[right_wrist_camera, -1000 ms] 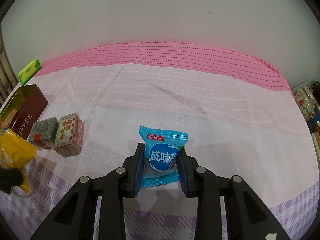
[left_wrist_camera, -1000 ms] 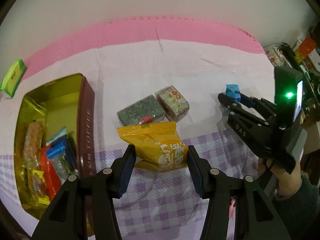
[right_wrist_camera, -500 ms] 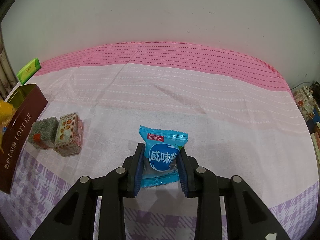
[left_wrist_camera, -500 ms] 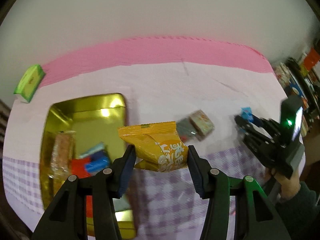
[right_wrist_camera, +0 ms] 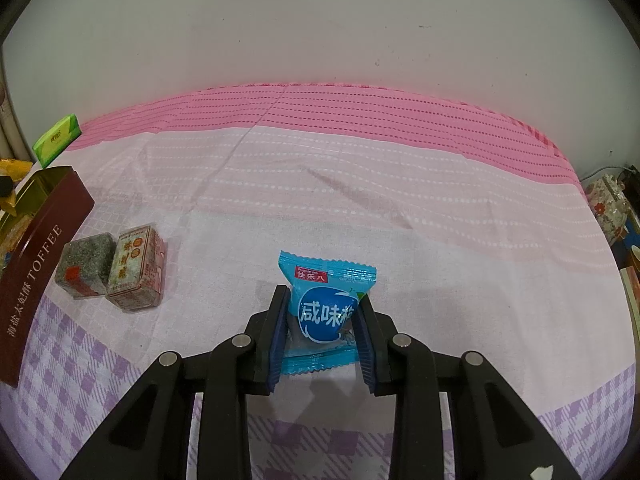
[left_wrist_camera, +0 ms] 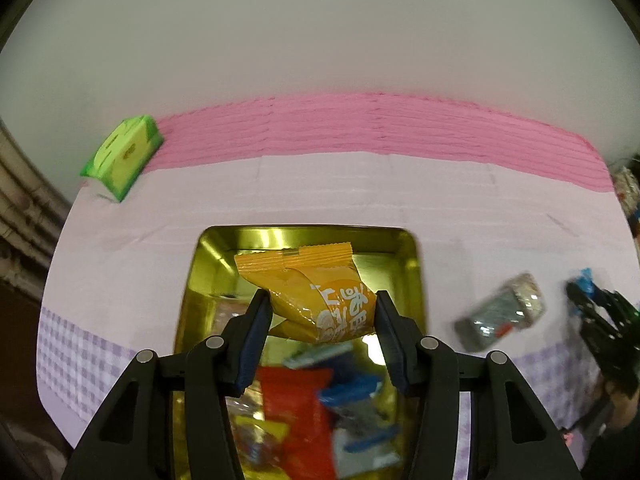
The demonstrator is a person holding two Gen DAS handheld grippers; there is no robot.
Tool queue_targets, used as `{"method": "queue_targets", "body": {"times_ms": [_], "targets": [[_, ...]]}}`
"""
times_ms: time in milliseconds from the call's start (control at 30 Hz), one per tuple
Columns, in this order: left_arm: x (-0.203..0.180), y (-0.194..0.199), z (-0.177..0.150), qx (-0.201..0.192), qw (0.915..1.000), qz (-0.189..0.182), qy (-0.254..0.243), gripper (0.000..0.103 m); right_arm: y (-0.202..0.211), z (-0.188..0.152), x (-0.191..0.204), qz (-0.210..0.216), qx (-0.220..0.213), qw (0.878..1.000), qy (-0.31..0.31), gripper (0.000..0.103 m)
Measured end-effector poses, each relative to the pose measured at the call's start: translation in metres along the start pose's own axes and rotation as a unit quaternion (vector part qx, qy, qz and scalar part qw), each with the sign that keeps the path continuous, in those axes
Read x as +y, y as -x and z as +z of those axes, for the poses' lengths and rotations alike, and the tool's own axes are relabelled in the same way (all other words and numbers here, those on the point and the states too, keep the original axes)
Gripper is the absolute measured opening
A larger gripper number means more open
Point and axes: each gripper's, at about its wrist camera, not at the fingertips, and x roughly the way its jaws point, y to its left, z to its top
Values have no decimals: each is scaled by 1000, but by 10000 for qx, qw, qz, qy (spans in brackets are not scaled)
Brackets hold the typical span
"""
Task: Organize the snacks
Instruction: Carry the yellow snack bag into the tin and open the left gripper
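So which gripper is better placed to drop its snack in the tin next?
Left. The left gripper holds the yellow packet above the open tin; the right gripper with the blue packet is off to the side.

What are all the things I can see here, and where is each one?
Yellow snack packet: one, orange-yellow, held over the tin.
Blue snack packet: one, blue, held above the cloth.
Tin: one, gold inside, brown outside, on the cloth, holding several mixed wrappers.
Wrapped blocks: two, grey-green and tan, side by side next to the tin.
Green pack: one, far-left corner.
Tablecloth: one, pink, white and purple check.
Left claw: black, shut on yellow packet.
Right claw: black, shut on blue packet.
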Motion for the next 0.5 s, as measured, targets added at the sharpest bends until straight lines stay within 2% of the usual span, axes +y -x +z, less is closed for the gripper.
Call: {"method": "queue_targets", "body": {"times_ms": [167,500], "targets": [[15,-20,0,178,9998,21,124,52,0,0,0,1,0,10000,2,30],[16,-46,-1,363,9992,149,-16,52,0,0,0,0,0,10000,9,30]]}}
